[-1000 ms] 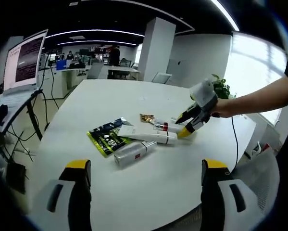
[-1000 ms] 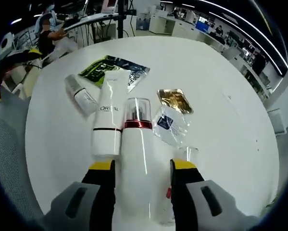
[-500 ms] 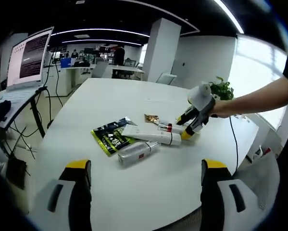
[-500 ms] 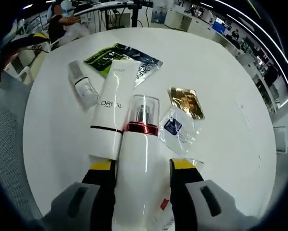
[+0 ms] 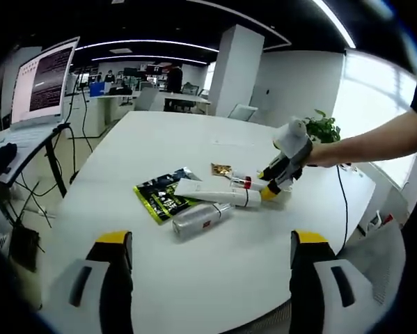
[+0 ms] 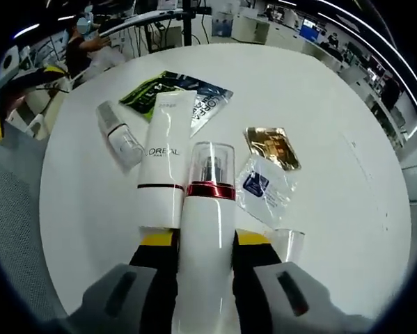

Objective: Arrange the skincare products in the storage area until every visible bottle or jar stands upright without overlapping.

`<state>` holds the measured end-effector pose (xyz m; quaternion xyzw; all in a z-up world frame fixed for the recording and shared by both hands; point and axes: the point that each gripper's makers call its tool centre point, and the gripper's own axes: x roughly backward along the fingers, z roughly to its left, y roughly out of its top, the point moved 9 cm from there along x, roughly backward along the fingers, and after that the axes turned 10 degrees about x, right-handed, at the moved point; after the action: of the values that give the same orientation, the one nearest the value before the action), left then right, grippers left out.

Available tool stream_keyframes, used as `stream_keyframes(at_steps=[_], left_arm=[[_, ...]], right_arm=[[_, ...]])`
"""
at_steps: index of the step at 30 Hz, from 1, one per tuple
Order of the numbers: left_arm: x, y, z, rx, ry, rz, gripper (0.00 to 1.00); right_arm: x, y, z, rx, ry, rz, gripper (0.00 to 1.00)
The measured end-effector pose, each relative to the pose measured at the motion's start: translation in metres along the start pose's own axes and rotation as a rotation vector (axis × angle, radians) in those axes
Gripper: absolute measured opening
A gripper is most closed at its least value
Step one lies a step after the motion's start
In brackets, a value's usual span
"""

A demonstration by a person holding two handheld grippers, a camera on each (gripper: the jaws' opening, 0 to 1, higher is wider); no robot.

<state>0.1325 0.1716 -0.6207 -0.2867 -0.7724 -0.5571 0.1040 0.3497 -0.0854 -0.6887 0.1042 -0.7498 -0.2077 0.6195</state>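
Note:
A white pump bottle [image 6: 207,209] with a red band and clear cap lies on the white table [image 6: 333,104], and my right gripper [image 6: 205,239] is shut on its body. In the left gripper view that bottle [image 5: 246,183] lies flat with the right gripper [image 5: 272,184] at its base end. Beside it lie a white L'Oreal tube [image 6: 165,163] and a small silver bottle [image 6: 119,136], both on their sides. My left gripper [image 5: 212,240] hangs open over the table's near edge, well short of the tube [image 5: 218,195] and the silver bottle [image 5: 200,219].
A green sachet pack [image 6: 173,97], a gold sachet [image 6: 272,146] and a clear sachet with a blue label [image 6: 264,186] lie flat around the bottles. A small clear container [image 6: 288,243] stands by my right jaw. A laptop [image 5: 41,83] sits left of the table, a plant [image 5: 323,129] far right.
My right jaws have closed in from either side onto the white pump bottle. The left gripper stays open and has hardly moved.

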Motion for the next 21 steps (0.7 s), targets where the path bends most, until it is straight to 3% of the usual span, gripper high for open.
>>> stream_keyframes(at_steps=[8,15,21], left_arm=[[0.000,0.003,-0.003,-0.001,-0.030,0.004,0.87],[0.000,0.008,-0.014,0.012,-0.090,-0.004,0.88],[-0.002,0.017,-0.031,0.015,-0.156,-0.007,0.87]], right_arm=[[0.005,-0.003,0.007,0.007,-0.030,-0.037,0.27],[0.019,-0.014,0.015,-0.075,-0.041,-0.099,0.27],[0.038,-0.023,0.025,-0.181,-0.065,-0.192,0.27]])
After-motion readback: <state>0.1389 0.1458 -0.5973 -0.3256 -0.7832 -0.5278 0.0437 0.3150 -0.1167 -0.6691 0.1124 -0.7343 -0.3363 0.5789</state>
